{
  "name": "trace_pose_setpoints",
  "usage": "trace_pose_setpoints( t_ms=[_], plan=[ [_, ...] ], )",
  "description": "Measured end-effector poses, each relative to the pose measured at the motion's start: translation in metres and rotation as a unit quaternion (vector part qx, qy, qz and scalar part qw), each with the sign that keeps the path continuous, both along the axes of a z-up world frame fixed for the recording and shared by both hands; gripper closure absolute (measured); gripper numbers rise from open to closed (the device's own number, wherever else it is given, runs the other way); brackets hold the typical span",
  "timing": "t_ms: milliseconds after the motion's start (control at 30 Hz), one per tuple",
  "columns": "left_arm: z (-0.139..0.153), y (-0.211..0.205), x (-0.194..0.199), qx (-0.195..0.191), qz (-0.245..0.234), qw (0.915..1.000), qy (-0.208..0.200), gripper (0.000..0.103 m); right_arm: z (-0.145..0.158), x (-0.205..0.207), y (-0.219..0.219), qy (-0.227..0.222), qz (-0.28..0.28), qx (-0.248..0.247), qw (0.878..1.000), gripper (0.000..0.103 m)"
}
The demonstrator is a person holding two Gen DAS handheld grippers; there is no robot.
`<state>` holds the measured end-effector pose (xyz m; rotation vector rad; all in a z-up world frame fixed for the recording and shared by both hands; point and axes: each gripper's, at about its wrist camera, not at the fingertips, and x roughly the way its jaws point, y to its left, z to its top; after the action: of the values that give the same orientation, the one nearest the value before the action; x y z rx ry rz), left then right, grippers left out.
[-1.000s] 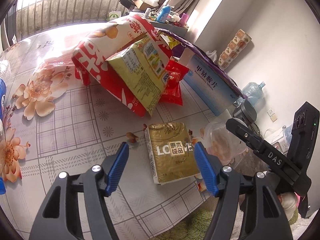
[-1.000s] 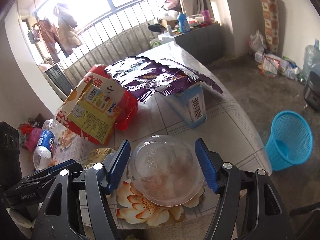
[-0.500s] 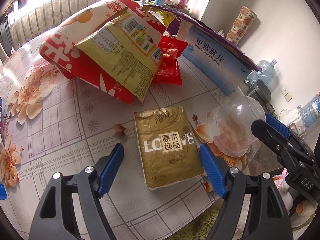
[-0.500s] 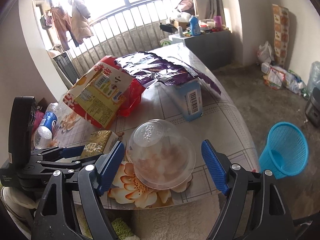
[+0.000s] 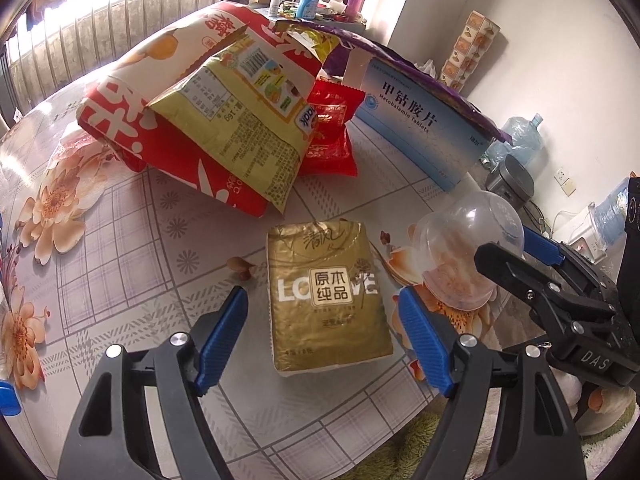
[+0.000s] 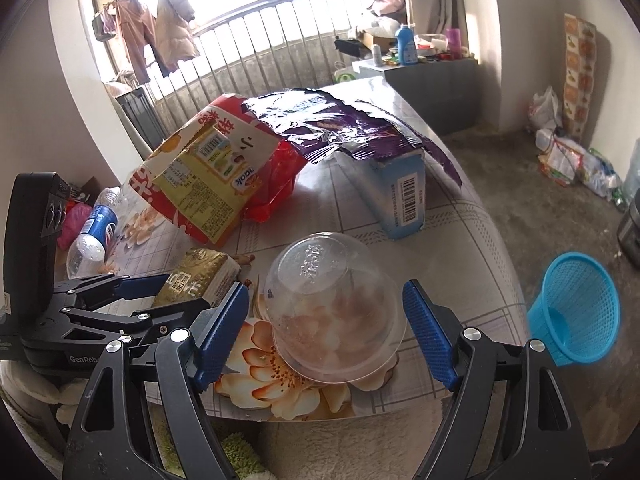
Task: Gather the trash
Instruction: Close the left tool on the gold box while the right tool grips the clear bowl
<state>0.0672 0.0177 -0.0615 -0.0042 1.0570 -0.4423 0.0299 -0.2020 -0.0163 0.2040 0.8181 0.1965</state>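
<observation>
A gold tissue pack [image 5: 328, 296] lies flat on the flowered tablecloth [image 5: 120, 240]. My left gripper [image 5: 320, 296] hovers over it, open, one pad on each side and neither touching. An upturned clear plastic cup [image 6: 332, 312] stands near the table's front edge. My right gripper [image 6: 325, 292] is open around it, with small gaps between the pads and the cup wall. In the left wrist view the cup [image 5: 468, 248] shows at the right, between the right gripper's fingers [image 5: 516, 264]. The right wrist view has the pack [image 6: 200, 276] at the left.
Farther back lie a red-and-white snack bag [image 5: 132, 120], a yellow snack bag [image 5: 248, 120], a red wrapper [image 5: 332, 136], a blue medicine box [image 5: 420, 120] and a torn purple wrapper [image 6: 340, 128]. A water bottle [image 6: 92, 232] lies at the left. A blue mesh basket [image 6: 576, 312] stands on the floor at the right.
The left gripper has come in closer over the gold pack, now centred between its jaws. Both grippers' jaws have spread slightly. The cup and the pack have stayed put.
</observation>
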Motion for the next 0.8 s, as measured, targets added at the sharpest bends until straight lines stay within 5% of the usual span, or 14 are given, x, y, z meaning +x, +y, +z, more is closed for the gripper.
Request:
trace_pose_setpoints(
  t_ms=[267, 800],
  plan=[
    [-0.002, 0.002, 0.006, -0.008, -0.003, 1.0000, 0.005, 0.046, -0.008, 0.006, 0.004, 0.017, -0.001, -0.002, 1.000, 0.027],
    [0.009, 0.009, -0.005, -0.007, 0.006, 0.9999, -0.013, 0.050, -0.001, -0.011, -0.017, 0.004, -0.027, 0.044, 0.999, 0.036]
  ],
)
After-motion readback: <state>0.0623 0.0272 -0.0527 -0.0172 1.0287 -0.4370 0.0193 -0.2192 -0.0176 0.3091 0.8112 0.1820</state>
